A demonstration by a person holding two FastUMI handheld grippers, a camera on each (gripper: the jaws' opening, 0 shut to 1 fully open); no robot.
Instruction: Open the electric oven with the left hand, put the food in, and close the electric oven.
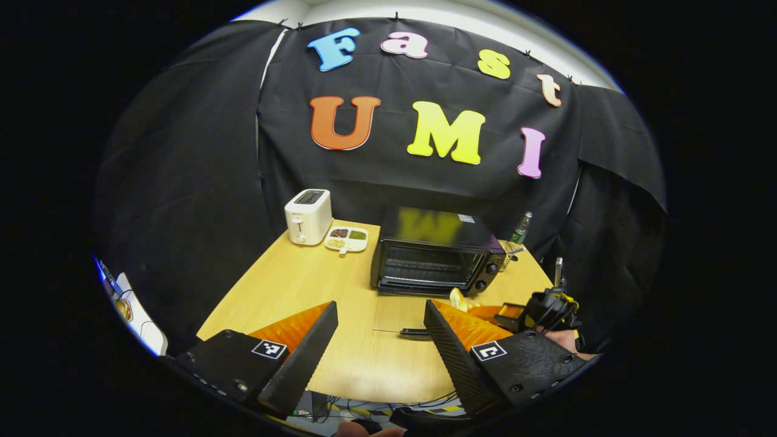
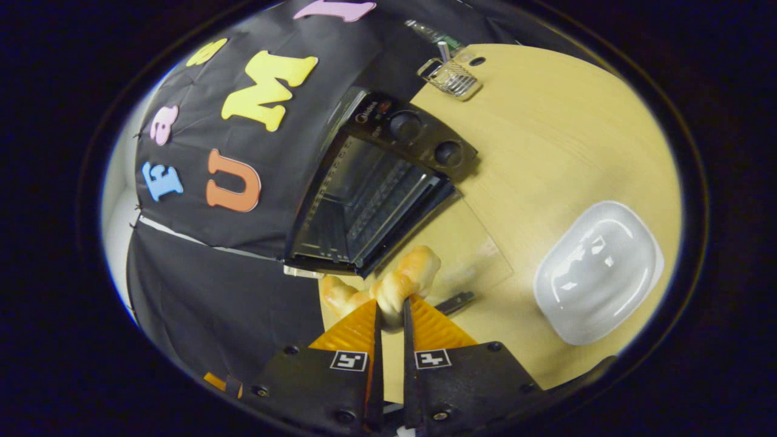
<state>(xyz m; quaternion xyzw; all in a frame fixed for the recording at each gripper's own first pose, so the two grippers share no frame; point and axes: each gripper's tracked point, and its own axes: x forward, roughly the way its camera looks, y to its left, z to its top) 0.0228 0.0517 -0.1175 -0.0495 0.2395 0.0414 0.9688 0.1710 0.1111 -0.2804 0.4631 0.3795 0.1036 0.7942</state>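
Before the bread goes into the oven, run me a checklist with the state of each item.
1. Oven door open: ok, the glass door lies flat on the table in the left gripper view.
2. Bread held: ok, the right gripper has both fingers pressed on it.
3. Left gripper free: ok, open and holding nothing.
4. Path to the cavity: ok, nothing stands between the bread and the opening.
5. Rack inside free: cannot tell, the interior is dark.
6. White dish out of the way: ok, it sits off to the side of the door.
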